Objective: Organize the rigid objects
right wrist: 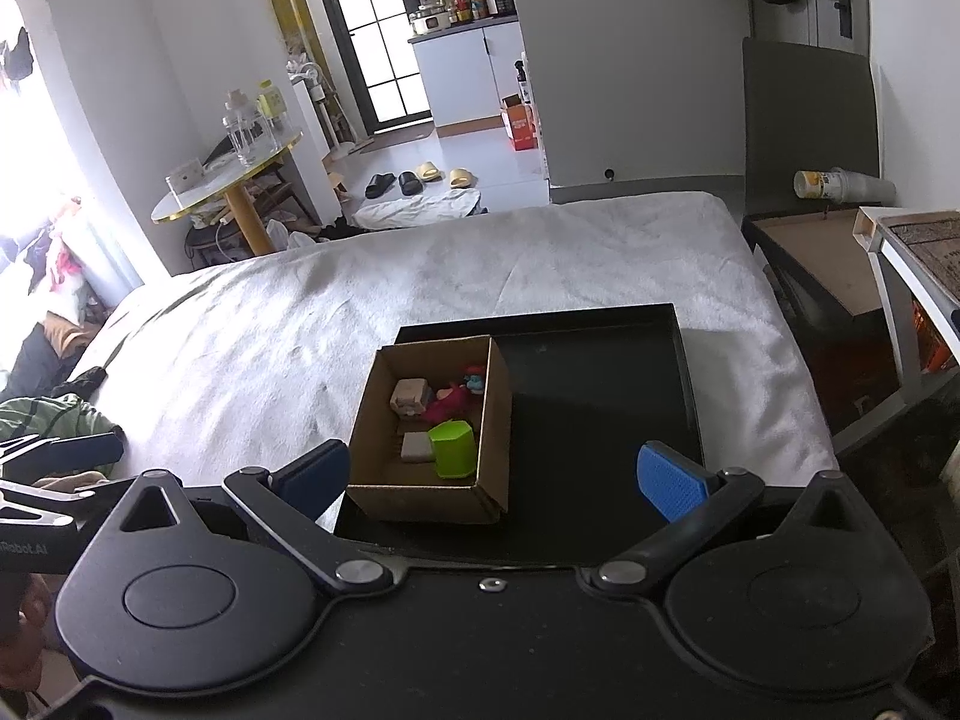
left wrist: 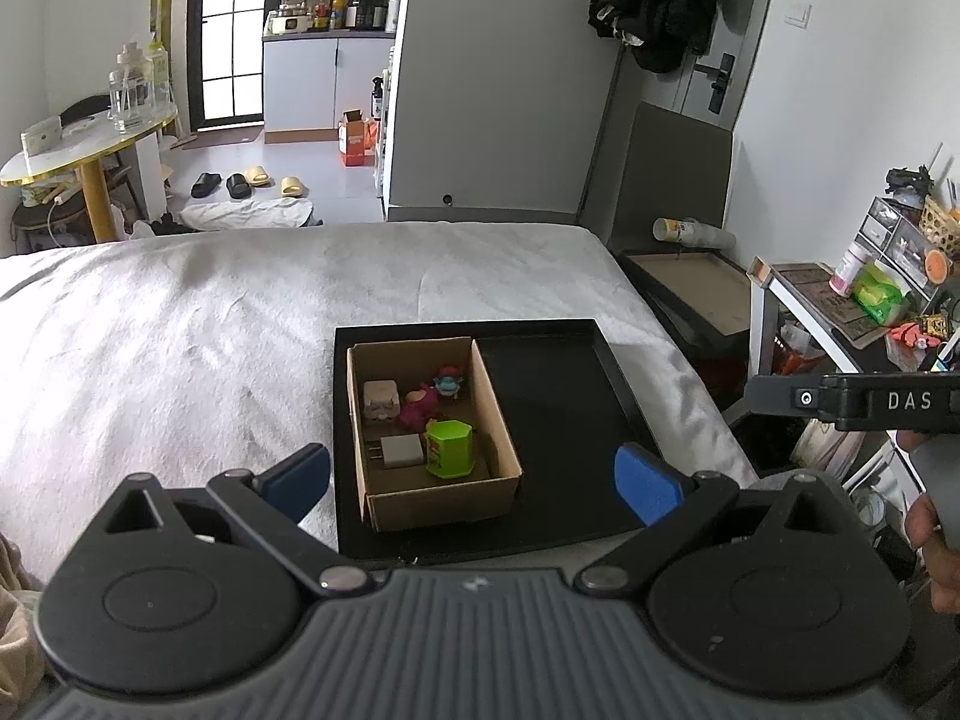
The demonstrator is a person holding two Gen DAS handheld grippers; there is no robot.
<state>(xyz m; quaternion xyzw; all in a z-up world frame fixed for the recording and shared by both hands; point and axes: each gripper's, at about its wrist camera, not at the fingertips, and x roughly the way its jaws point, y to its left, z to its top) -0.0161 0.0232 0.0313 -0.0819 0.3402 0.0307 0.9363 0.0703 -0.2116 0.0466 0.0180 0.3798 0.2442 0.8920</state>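
Toys and small hard things sat in a cardboard box (left wrist: 432, 480) on the black tray (left wrist: 558, 420), near the bed's (left wrist: 180, 330) right edge.

They looked light, stiff and a bit smooth; the green pot (left wrist: 449, 449) seemed best held by its flat sides. Left gripper (left wrist: 474, 480) and right gripper (right wrist: 492, 477) were both wide apart, holding nothing. "DAS" showed on the right gripper's body.
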